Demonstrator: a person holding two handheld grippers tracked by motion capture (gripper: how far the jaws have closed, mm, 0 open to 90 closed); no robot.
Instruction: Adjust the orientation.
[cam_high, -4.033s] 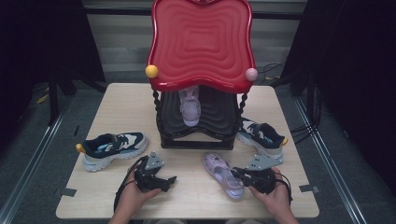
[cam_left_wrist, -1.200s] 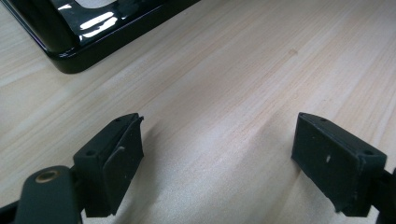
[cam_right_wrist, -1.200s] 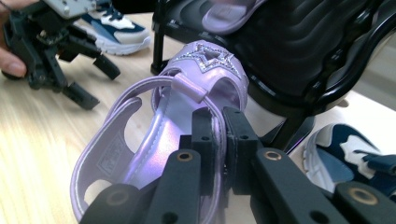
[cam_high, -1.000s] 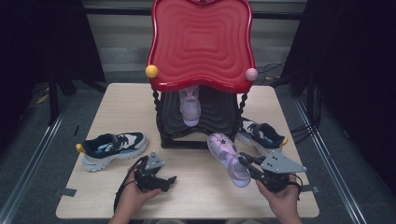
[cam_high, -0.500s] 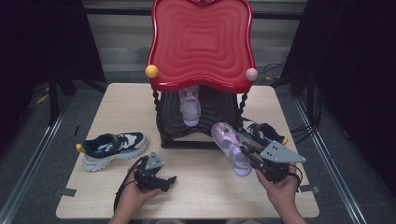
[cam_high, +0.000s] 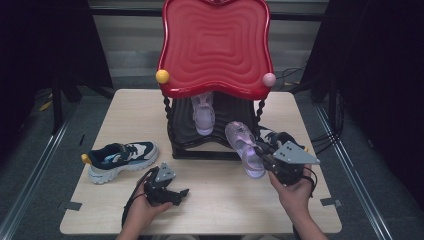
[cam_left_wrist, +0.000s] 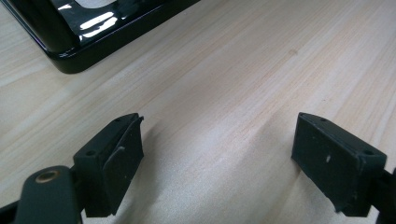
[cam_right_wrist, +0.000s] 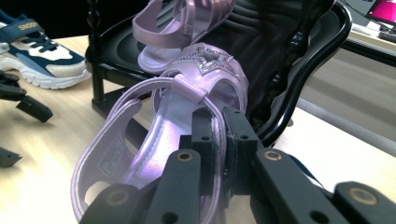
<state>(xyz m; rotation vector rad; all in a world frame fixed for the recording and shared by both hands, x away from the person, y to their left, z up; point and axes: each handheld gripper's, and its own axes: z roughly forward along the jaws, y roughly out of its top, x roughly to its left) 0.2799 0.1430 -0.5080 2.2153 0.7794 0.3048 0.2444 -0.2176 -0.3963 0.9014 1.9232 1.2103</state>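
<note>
My right gripper (cam_high: 264, 152) is shut on the side strap of a lilac sandal (cam_high: 243, 147) and holds it off the table, toe toward the black shoe rack (cam_high: 200, 145). In the right gripper view the jaws (cam_right_wrist: 219, 144) pinch the strap, and the sandal (cam_right_wrist: 187, 93) has a glittery star on its toe. Its twin, the second lilac sandal (cam_high: 204, 112) (cam_right_wrist: 182, 23), rests on the rack's shelf under the red top (cam_high: 215, 45). My left gripper (cam_high: 175, 192) (cam_left_wrist: 219, 158) lies open on the wood at the front left, nothing between its fingers.
A navy and white sneaker (cam_high: 120, 159) (cam_right_wrist: 37, 60) lies on the table's left. A second sneaker (cam_high: 280, 139) sits at the rack's right, behind my right hand. The rack's black base corner (cam_left_wrist: 74, 37) is just beyond the left jaws. Bare wood (cam_high: 220, 200) spans the front.
My right gripper has lifted the sandal off the table and carried it up and back toward the rack's right side. The left gripper has stayed put.
</note>
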